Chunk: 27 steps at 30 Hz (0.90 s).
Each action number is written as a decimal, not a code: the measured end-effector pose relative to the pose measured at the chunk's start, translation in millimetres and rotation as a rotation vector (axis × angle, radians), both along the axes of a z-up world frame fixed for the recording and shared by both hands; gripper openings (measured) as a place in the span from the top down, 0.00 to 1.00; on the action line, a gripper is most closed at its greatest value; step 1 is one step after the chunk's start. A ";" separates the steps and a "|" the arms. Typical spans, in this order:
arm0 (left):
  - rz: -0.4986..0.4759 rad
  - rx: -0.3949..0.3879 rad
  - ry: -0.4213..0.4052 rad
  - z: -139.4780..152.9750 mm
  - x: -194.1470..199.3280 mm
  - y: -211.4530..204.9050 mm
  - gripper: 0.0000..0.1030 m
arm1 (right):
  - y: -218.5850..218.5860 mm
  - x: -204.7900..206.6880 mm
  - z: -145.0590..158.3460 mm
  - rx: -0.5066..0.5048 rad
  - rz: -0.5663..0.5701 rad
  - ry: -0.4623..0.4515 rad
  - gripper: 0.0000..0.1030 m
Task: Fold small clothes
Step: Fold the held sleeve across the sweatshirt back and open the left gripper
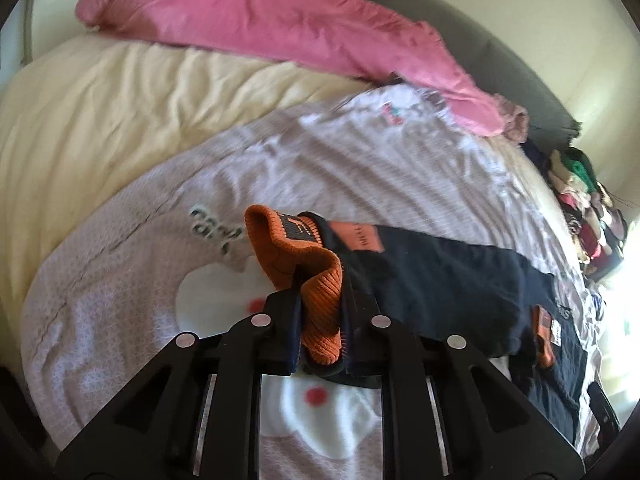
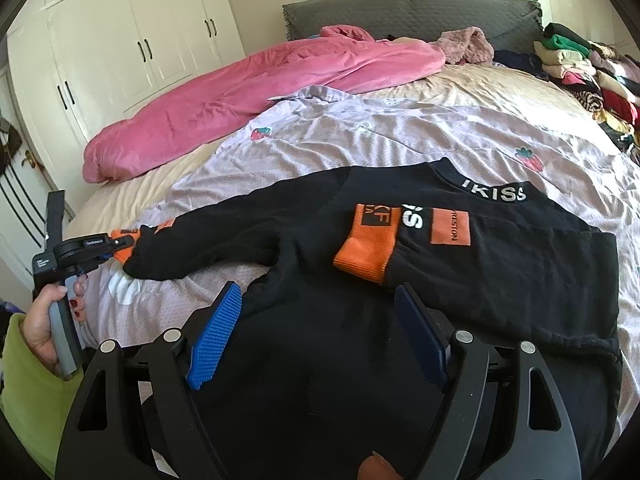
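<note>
A small black sweatshirt (image 2: pixel 320 340) with orange cuffs and white lettering lies spread on the lilac bedspread (image 2: pixel 360 140). One sleeve is folded across its chest, with its orange cuff (image 2: pixel 366 254) lying on the body. My left gripper (image 1: pixel 320 300) is shut on the other sleeve's orange cuff (image 1: pixel 296 260) and holds it out to the side; it also shows in the right wrist view (image 2: pixel 124 244). The black sleeve (image 1: pixel 440 276) runs away to the right. My right gripper (image 2: pixel 320 312) is open, with its blue pads (image 2: pixel 216 332) above the sweatshirt's lower body, holding nothing.
A pink duvet (image 2: pixel 240 92) lies across the back of the bed. A pile of folded and loose clothes (image 2: pixel 588 72) sits at the far right by the grey headboard (image 2: pixel 400 12). White wardrobes (image 2: pixel 120 40) stand to the left.
</note>
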<state>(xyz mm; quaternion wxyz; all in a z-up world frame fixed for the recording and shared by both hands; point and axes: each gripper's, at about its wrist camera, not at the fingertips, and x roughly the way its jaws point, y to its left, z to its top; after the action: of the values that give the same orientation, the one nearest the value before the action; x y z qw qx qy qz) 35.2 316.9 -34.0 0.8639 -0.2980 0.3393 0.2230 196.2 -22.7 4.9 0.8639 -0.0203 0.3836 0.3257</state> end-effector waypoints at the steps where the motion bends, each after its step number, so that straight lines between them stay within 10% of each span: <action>1: -0.009 0.013 -0.020 5.2 -1.3 -4.3 0.92 | -1.4 0.2 -0.1 0.001 -0.002 0.000 0.24; 27: -0.442 0.081 -0.217 90.1 83.4 -162.0 0.94 | -76.7 20.4 -4.0 0.016 -0.192 -0.002 0.24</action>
<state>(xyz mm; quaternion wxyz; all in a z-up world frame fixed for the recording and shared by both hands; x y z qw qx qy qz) 118.6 154.9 56.1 0.9343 -0.2037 0.2924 0.0088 216.7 -99.4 0.9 0.8916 0.0234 0.3804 0.2444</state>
